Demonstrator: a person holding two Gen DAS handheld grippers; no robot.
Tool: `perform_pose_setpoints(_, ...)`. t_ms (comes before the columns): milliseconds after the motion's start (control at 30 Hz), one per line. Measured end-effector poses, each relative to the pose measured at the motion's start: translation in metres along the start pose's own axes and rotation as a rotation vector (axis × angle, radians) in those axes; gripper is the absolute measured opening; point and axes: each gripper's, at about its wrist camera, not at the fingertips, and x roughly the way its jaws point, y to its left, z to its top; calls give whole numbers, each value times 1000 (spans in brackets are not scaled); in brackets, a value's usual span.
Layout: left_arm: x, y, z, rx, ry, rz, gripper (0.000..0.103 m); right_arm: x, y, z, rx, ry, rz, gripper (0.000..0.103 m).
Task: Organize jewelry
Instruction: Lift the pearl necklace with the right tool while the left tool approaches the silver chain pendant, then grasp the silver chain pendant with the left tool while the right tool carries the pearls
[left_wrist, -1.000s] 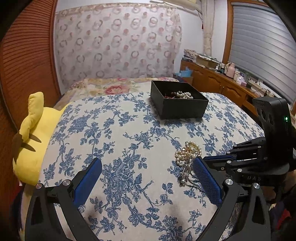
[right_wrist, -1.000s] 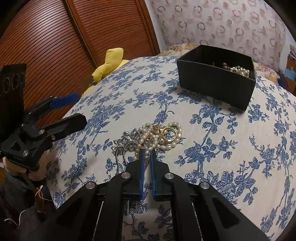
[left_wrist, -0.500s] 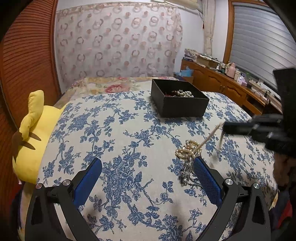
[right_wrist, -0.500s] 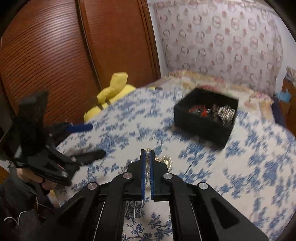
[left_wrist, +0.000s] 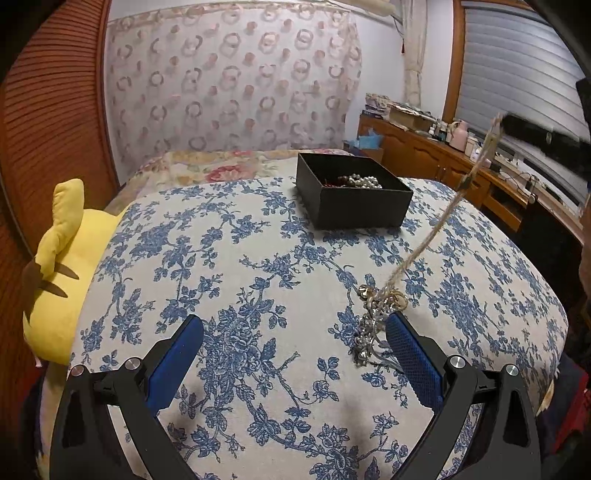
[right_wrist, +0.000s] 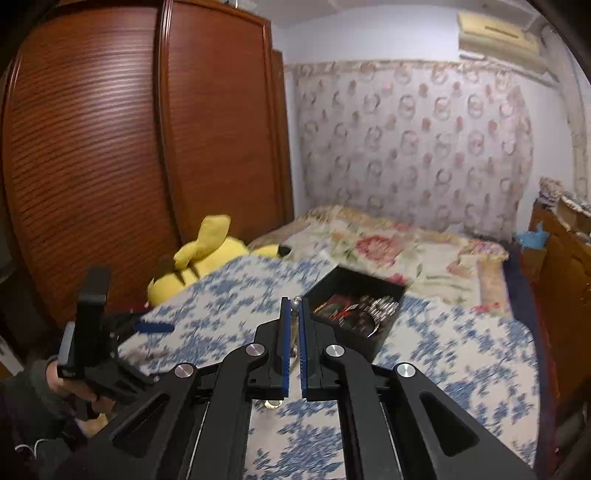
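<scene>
A pearl necklace (left_wrist: 436, 230) stretches taut from a tangled jewelry pile (left_wrist: 376, 314) on the blue floral bedspread (left_wrist: 229, 258) up to my right gripper (left_wrist: 500, 120) at the upper right. In the right wrist view, my right gripper (right_wrist: 294, 302) is shut on the pearl necklace; a pearl (right_wrist: 295, 302) shows between its tips. My left gripper (left_wrist: 293, 332) is open and empty, low over the bedspread, its right finger beside the pile. A black box (left_wrist: 351, 194) holding pearls and red jewelry sits farther back, and also shows in the right wrist view (right_wrist: 354, 306).
A yellow plush toy (left_wrist: 62, 273) lies at the bed's left edge, by the wooden wardrobe (right_wrist: 129, 147). A wooden dresser (left_wrist: 443, 155) with clutter runs along the right wall. A floral pillow (left_wrist: 207, 166) lies behind the box.
My right gripper has risen high with the pearl necklace, pulling it out of the pile into a taut line. The left gripper has not moved.
</scene>
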Motion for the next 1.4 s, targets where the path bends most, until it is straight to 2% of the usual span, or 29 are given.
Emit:
perform_pose_setpoints(233,0,-8,-1,12,13,-20,95,-30,-17,17,-5,-76,-64,5)
perform_pose_setpoints(567,22,-32,0,80,106,-84,94,-24,-37,-9,28,-20,-91,5)
perform_pose_setpoints(633,28,-35,2,85,126,-104,82,-20,-38,-16,33,-6,-89,5)
perform_pose_setpoints(667,30,-36,2,84,134,-116,80,-18,-39,-19,36,1,-87,5)
perform_pose_setpoints(767,40,-36,7,76,162,-147,65,-15,-38,-25,37,15,-84,5)
perform_pose_setpoints(833,47,-36,8,69,185,-156,49,-13,-38,-26,40,20,-83,5)
perform_pose_setpoints(900,52,-36,8,67,197,-171,42,-13,-38,-27,39,25,-80,5)
perform_pose_setpoints(1000,58,-36,8,61,207,-186,41,-11,-38,-30,38,33,-76,5)
perform_pose_setpoints(1067,59,-37,8,66,199,-203,37,-10,-38,-30,36,35,-75,5)
perform_pose_setpoints(1133,57,-38,7,68,197,-218,15,-10,-37,-30,35,37,-70,5)
perform_pose_setpoints(1400,40,-41,5,80,155,-203,13,-7,-30,-28,15,42,-59,5)
